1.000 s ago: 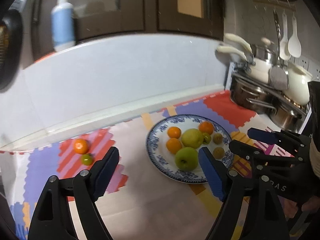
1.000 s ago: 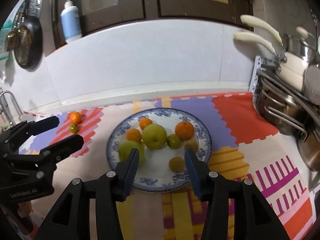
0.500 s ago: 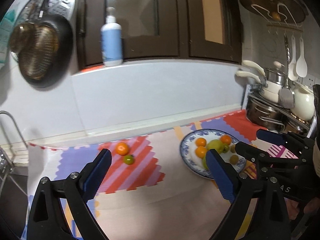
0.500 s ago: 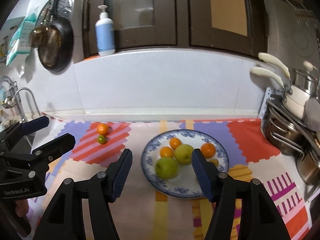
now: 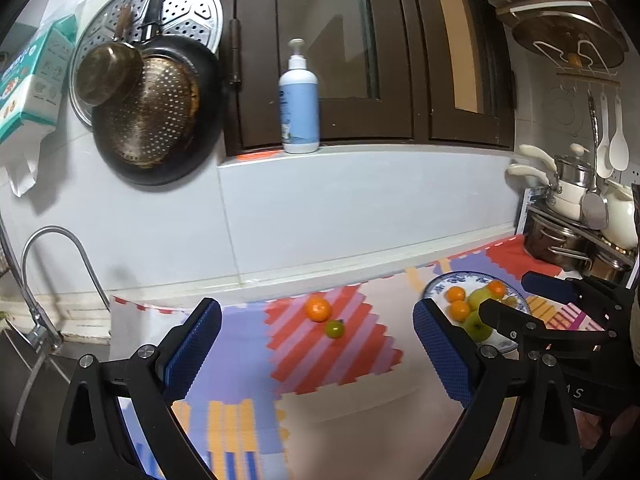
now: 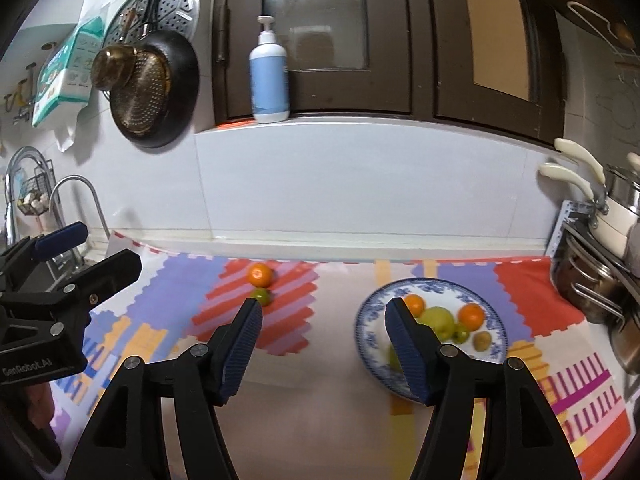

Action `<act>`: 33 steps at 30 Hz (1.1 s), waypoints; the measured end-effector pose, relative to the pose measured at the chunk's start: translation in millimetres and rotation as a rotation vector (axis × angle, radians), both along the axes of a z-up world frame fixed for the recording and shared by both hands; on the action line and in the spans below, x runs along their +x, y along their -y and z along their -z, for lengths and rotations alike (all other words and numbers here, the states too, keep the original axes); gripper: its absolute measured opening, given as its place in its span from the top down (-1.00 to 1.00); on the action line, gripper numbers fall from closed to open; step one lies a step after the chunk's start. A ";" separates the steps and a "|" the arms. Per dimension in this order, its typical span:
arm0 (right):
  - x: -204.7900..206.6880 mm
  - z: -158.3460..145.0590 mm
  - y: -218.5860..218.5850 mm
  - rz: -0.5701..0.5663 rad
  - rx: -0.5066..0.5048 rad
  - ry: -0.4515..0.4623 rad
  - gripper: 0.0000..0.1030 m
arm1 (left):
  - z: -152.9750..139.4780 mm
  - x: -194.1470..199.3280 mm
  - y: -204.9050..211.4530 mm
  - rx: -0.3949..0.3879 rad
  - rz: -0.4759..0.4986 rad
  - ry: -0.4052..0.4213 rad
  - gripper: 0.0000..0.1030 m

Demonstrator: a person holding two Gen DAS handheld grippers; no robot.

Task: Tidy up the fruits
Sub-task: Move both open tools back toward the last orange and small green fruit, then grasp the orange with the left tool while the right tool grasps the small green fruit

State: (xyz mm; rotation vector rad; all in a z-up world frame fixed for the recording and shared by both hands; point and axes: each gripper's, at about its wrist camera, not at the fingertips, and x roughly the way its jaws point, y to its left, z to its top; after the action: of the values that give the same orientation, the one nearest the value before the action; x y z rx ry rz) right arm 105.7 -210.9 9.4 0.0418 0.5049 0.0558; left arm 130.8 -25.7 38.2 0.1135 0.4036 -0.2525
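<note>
A blue-patterned plate [image 6: 368,320] on the right of the mat holds two oranges, green apples [image 6: 438,320] and small brownish fruits. The same plate [image 5: 436,286] shows at the right of the left wrist view. An orange [image 5: 318,309] and a small green fruit [image 5: 334,329] lie loose on the mat's red stripes, well left of the plate. My left gripper [image 5: 316,306] hovers in front of this pair, its jaws opening with nothing between them. My right gripper [image 6: 324,304] stands open and empty, back from the plate and between it and the loose orange [image 6: 260,274].
A colourful patterned mat [image 6: 320,400] covers the counter. A faucet [image 5: 60,248] and sink are at the left, stacked pots [image 6: 592,280] at the right. A soap bottle [image 6: 269,76] stands on the ledge; pans [image 5: 152,112] hang on the wall.
Both grippers have drawn back and upward from the plate and widened their jaws. The left wrist view has swung left, so the loose orange and green fruit now sit centred.
</note>
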 end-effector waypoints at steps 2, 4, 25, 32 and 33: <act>1.9 0.0 -11.7 -0.001 0.001 0.004 -0.26 | 0.2 4.7 -10.1 0.009 0.011 0.002 -0.90; 5.1 0.8 -23.2 -0.002 0.006 0.001 -0.26 | 1.3 9.9 -17.7 0.018 0.023 0.002 -0.90; 94.4 53.6 -95.1 0.055 0.046 -0.160 -0.26 | 59.8 138.9 -53.9 0.105 0.307 -0.125 -0.82; 134.4 86.3 -91.7 0.079 0.065 -0.226 -0.25 | 92.1 188.8 -37.5 0.131 0.412 -0.170 -0.70; 139.7 90.3 -91.4 0.082 0.068 -0.234 -0.23 | 95.4 194.5 -35.2 0.136 0.422 -0.179 -0.65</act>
State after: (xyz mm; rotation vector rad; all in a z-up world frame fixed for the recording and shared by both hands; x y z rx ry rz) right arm 245.3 -119.5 -80.9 0.1370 0.7344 -0.0121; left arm 325.2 9.4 -57.2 0.3121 0.5736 -0.6542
